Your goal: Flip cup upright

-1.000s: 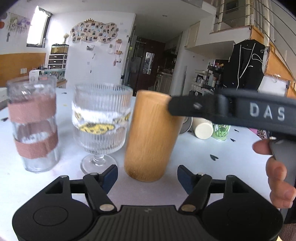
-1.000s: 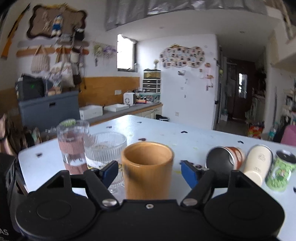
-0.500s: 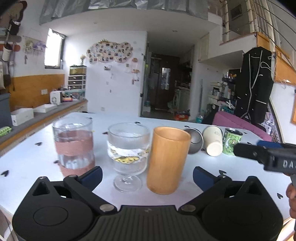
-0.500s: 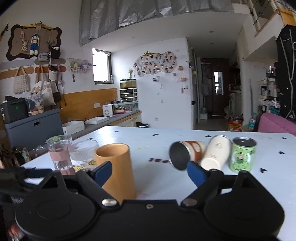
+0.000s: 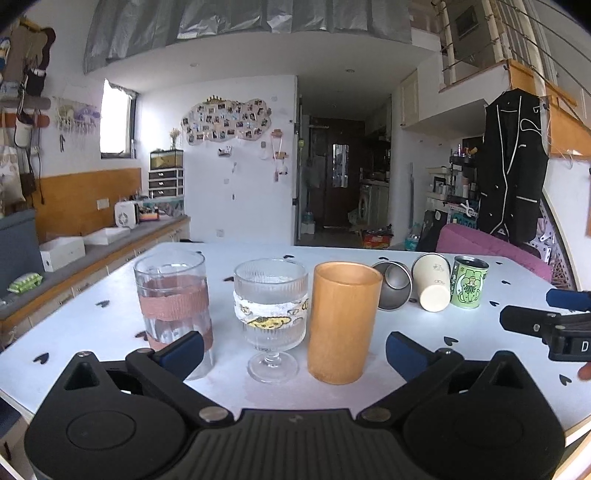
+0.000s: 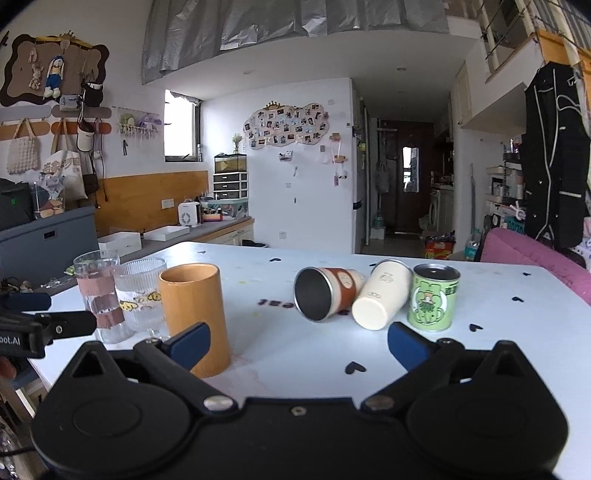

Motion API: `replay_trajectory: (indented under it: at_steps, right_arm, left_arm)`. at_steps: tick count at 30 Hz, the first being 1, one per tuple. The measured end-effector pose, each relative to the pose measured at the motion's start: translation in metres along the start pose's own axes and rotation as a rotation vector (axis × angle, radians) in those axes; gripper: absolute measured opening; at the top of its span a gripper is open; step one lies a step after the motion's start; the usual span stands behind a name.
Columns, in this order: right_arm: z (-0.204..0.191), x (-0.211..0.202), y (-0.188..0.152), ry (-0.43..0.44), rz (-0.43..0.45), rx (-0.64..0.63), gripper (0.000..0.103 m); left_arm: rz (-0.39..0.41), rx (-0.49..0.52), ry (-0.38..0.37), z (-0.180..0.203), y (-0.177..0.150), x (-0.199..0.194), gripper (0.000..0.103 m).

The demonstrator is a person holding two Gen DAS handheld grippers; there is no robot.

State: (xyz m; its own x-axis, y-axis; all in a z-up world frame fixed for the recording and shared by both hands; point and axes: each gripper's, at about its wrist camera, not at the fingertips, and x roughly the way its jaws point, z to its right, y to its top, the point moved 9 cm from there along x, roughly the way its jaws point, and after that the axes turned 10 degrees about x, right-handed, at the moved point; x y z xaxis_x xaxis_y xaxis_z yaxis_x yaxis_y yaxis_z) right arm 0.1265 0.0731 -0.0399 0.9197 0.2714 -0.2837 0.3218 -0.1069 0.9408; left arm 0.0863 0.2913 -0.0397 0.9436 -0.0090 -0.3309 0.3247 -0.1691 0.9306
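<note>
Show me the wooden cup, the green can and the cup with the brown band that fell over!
wooden cup (image 5: pixel 343 325), left wrist view, front of its side.
green can (image 6: pixel 433 300), right wrist view, printed label.
tipped brown-band cup (image 6: pixel 341 282), right wrist view, its band.

White walls throughout; orange wood wainscot (image 6: pixel 155 199) along lower left wall. Small window (image 6: pixel 180 127) upper left of centre, daylight entering, overexposed. Cloud-shaped photo collage (image 6: pixel 287 126) on centre wall. Small drawer unit (image 6: pixel 230 184) with a tank on top, on the grey countertop (image 6: pixel 192 236) at left. Bags on wall pegs (image 6: pixel 55 125) at far left. Dark hallway with brown door (image 6: pixel 410 177) right of centre. Black jacket (image 6: pixel 554 158) hangs at right edge; pink sofa (image 6: pixel 535 254) below it. Silver sheeting (image 6: pixel 295 22) across top. White table (image 6: pixel 258 266) with small dark heart marks fills lower frame.
</note>
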Motion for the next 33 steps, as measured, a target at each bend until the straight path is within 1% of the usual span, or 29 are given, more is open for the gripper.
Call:
replay_trajectory:
  at_steps: [2,9,22,33]
  right_arm:
    - [0.0005,-0.0028,0.0003,0.001,0.003,-0.008,0.103]
    - [-0.0009,-0.0065,0.0010,-0.004,0.011,-0.017,0.103]
    - [-0.0025,-0.0086,0.0020,-0.006,0.015,-0.024,0.103]
    - [-0.0018,-0.0103,0.0009,-0.007,0.013,-0.029,0.103]
  left_arm:
    - [0.006,0.005,-0.012,0.0028,0.0008,-0.0025,0.103]
    - [0.015,0.009,-0.015,0.0071,0.0021,-0.0062,0.103]
    - [0.016,0.014,0.002,0.0055,0.0020,-0.0062,0.103]
    - [0.012,0.012,0.001,0.0053,0.0006,-0.0050,0.103]
